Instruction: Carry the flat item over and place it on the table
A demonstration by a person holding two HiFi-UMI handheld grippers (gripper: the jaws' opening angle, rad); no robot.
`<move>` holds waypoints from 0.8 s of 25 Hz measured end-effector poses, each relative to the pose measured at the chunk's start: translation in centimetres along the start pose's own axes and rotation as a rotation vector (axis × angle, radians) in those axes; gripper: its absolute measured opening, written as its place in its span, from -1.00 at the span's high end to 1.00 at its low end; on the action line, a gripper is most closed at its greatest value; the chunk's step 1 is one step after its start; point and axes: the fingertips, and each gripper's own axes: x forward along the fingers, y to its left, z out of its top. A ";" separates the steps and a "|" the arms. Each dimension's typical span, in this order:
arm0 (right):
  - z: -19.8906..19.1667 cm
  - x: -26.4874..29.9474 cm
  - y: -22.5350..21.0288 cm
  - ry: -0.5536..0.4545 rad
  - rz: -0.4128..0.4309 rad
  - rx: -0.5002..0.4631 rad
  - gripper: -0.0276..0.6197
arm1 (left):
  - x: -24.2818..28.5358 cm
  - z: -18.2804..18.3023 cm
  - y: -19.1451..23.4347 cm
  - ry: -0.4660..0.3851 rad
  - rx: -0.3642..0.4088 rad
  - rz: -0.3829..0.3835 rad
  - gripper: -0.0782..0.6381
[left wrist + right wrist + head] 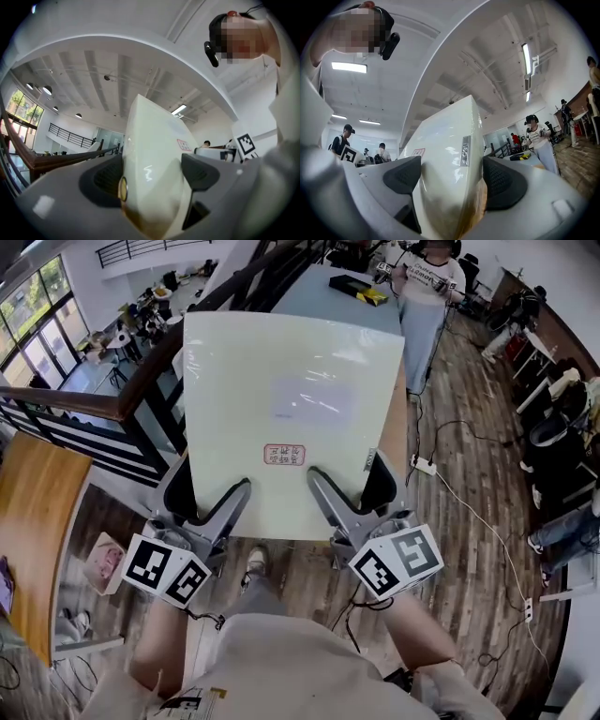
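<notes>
Holding a pale, glossy flat board (291,409) up in the air by its near edge, short of the grey-blue surface (323,306) ahead. Gripping with both: left hand-held gripper (211,488) by the board's near-left corner, right hand-held gripper (349,486) by its near-right corner. Along the left hand-held gripper (152,176): closed down to the board's thickness, dark pads pressed to both faces of the board (150,136). Same along the right hand-held gripper (452,176): clamped tight on the board (445,140), nothing else between. Small red stamp (284,455) on the upper face, toward the near edge.

Likely the carrying step, with placing not yet begun. Next, probably: walking on to the surface with both grips firm and the board level. Then lowering it onto bare top, clear of the black-and-yellow object (359,289) near the far edge and of the standing person (424,296) by the right edge.
</notes>
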 end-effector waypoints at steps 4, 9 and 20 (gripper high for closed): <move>-0.7 7.7 -1.0 0.021 -0.031 0.007 -0.33 | 4.3 0.3 6.9 0.022 -0.029 -0.023 -0.31; -0.7 15.9 -2.3 0.031 -0.063 0.014 -0.33 | 9.2 1.4 14.1 0.038 -0.040 -0.048 -0.31; -1.3 27.1 -4.3 0.054 -0.122 -0.015 -0.33 | 16.4 1.5 23.9 0.044 -0.091 -0.097 -0.31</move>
